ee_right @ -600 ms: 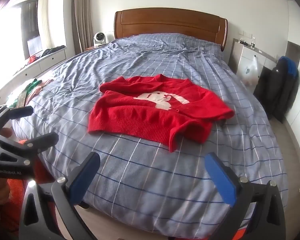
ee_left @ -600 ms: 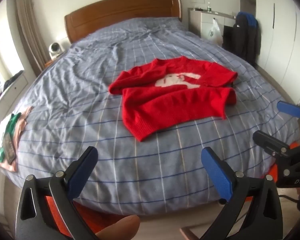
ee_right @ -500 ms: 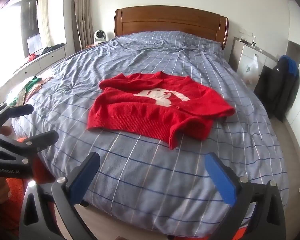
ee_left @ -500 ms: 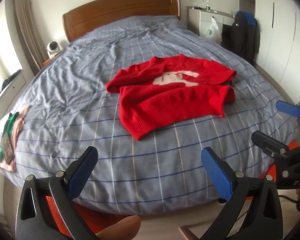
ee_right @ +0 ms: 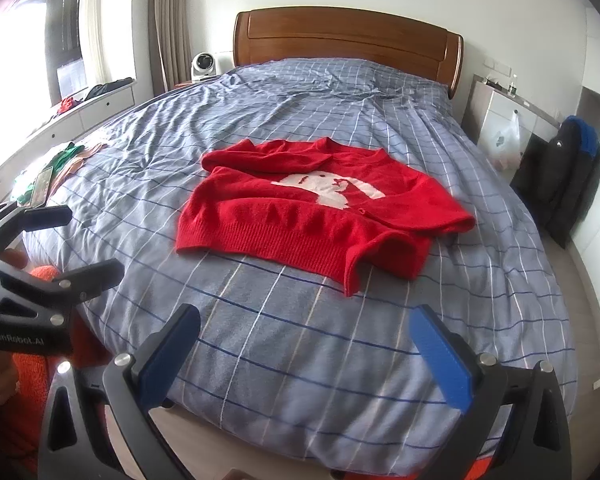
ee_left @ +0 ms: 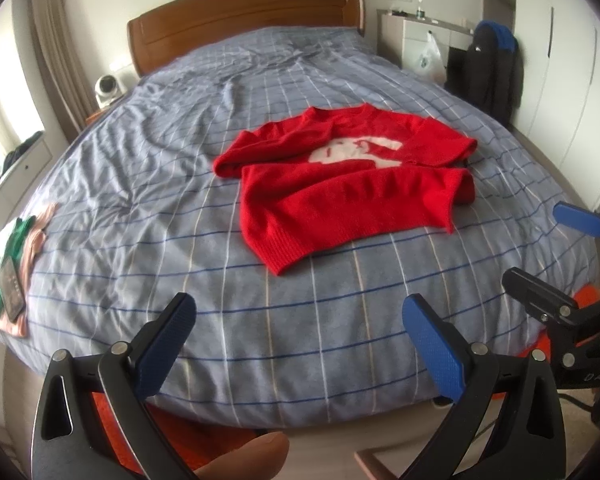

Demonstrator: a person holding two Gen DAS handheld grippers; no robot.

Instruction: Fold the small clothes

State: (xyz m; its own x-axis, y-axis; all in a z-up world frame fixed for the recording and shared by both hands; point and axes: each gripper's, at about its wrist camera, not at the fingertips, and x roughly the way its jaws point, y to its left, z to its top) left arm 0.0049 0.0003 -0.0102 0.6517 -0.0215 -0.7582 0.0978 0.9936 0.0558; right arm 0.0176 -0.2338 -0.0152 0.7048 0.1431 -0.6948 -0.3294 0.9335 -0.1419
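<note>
A small red knit sweater (ee_left: 340, 184) with a white figure on its chest lies on the blue checked bedspread (ee_left: 180, 200), sleeves folded in. It also shows in the right wrist view (ee_right: 308, 208). My left gripper (ee_left: 296, 316) is open and empty, held above the bed's foot edge, well short of the sweater. My right gripper (ee_right: 306, 332) is open and empty, also at the foot edge. The right gripper shows at the right of the left wrist view (ee_left: 548, 260); the left gripper shows at the left of the right wrist view (ee_right: 72, 244).
A pile of green and pink clothes with a phone on it (ee_left: 12, 264) lies at the bed's left edge. A wooden headboard (ee_right: 340, 44) is at the far end. A white cabinet (ee_right: 504, 120) and a dark jacket (ee_right: 568, 172) stand to the right.
Both grippers have shifted slightly toward the bed; the sweater sits a little nearer in view. Both stay open. The sweater has not moved.
</note>
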